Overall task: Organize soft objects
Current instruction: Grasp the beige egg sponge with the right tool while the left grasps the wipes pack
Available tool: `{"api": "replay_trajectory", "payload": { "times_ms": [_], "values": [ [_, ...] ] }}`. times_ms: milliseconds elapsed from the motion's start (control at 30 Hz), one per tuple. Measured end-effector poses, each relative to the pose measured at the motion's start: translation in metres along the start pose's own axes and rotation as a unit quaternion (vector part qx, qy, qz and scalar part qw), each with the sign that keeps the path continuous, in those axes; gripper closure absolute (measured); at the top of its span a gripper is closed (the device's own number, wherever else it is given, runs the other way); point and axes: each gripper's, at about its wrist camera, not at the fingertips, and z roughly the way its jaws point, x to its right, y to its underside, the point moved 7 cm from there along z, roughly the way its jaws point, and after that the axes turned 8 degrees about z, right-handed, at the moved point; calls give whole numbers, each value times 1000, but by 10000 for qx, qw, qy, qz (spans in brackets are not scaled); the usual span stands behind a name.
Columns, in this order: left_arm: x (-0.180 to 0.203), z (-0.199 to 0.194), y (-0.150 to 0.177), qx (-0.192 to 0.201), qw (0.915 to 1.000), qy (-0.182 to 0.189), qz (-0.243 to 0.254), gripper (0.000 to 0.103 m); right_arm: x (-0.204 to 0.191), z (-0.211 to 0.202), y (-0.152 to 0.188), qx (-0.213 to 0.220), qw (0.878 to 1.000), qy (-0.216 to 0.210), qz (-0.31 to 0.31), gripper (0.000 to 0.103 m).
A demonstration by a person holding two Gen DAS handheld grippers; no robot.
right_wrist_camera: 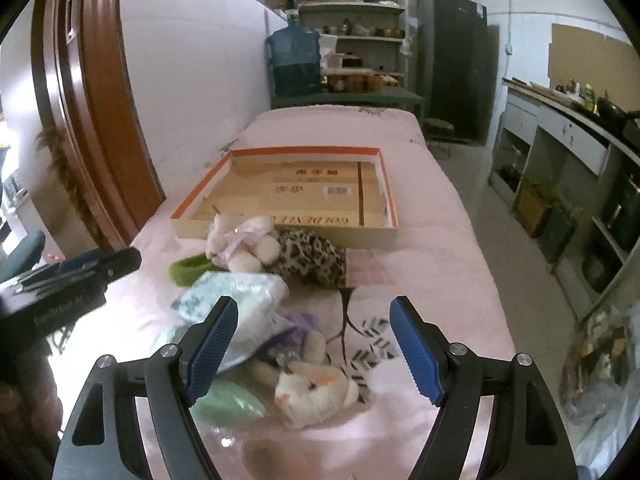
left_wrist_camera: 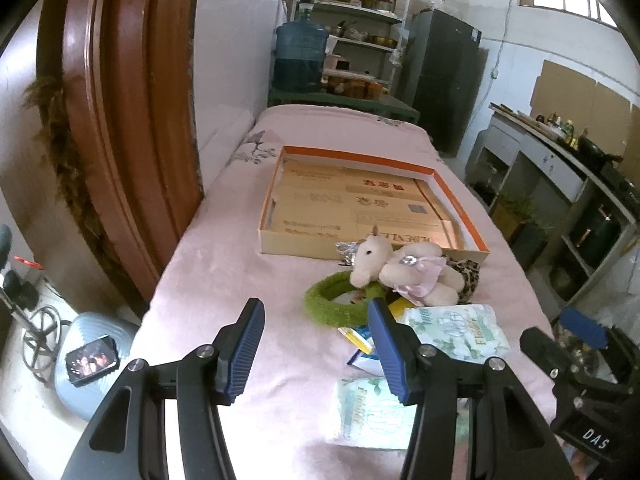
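Left hand-held gripper [left_wrist_camera: 316,346]: jaws apart, empty, near edge. Green headband [left_wrist_camera: 336,300], plush unicorn [left_wrist_camera: 394,268], tissue packs [left_wrist_camera: 456,334]: heaped near the empty cardboard tray [left_wrist_camera: 296,240]. Right hand-held gripper [right_wrist_camera: 314,346]: apart, over plush bear [right_wrist_camera: 314,392]. Step: pre-grasp; next, descend and close.

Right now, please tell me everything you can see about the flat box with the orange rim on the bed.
The box is a wide, shallow cardboard tray with low walls: pale outside, orange along the rim and inner edge. It lies flat and open on the pink bedcover, beyond the pile of soft things. Flattened tan cardboard with printed text and a barcode lines its bottom; no soft object is inside. A white plush toy and a leopard-print item lie against or just before its near wall; contact is unclear. No tongs touch it.
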Motion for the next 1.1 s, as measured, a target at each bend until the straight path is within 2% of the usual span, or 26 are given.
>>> {"api": "replay_trajectory", "payload": {
  "times_ms": [200,467,733,900,1100],
  "values": [
    [11,-5,11,60,9989,411,233,49,0,-4,19,-199,9995,-216,-113,24],
    [19,-5,33,-108,9960,799,372,49,-9,-11,55,-570,9964,-498,-375,24],
    [46,-21,35,18,9877,1424,649,49,-13,-13,67,-704,9950,-589,-393,24],
    [53,-4,47,-318,9858,1497,684,49,-14,-10,72,-790,9940,-662,-362,24],
    [50,15,57,-503,9864,1453,580,49,-12,0,82,-1006,9917,-762,-242,24]
  ]
}}
